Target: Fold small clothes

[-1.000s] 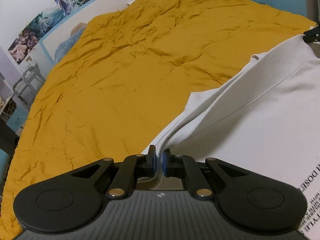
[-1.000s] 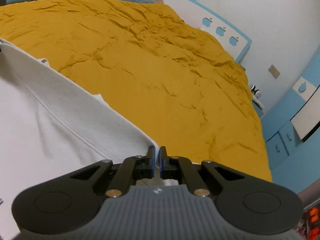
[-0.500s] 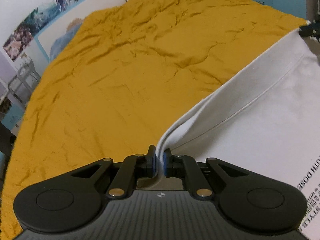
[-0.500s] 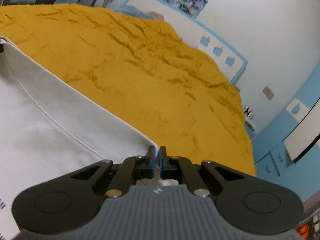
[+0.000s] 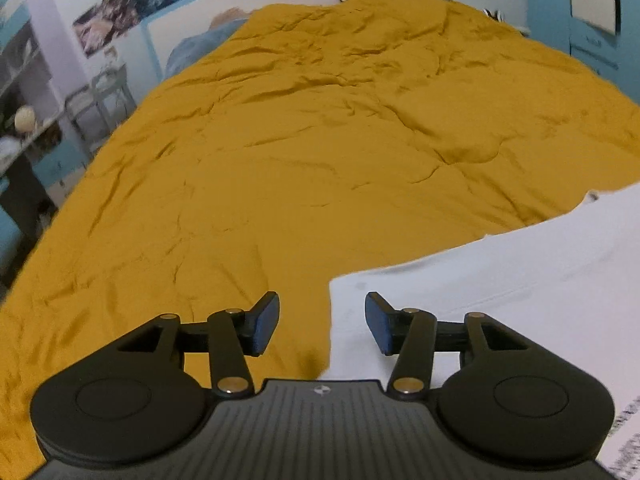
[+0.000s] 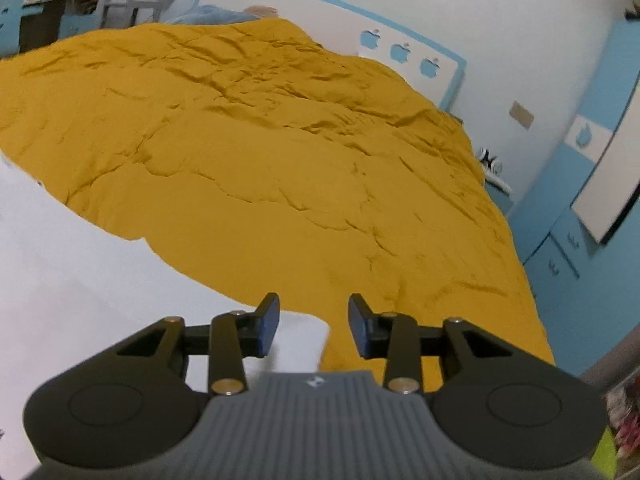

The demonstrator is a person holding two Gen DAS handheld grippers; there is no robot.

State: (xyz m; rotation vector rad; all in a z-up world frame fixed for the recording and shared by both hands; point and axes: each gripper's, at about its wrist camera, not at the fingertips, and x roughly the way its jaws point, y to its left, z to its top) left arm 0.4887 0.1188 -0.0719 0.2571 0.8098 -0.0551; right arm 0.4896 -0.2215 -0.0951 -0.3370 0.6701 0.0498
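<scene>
The white garment [image 5: 500,280] lies flat on the mustard bedcover [image 5: 320,140], smooth, with a straight edge and small black print near one side. The left gripper [image 5: 322,322] and the right gripper [image 6: 313,330] are opening, released, each above a corner.

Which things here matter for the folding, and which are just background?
For the job:
white garment
left hand-held gripper, jaws opening, nothing gripped
right hand-held gripper, jaws opening, nothing gripped

Just lying about:
mustard bedspread
wall posters
blue cabinet
</scene>
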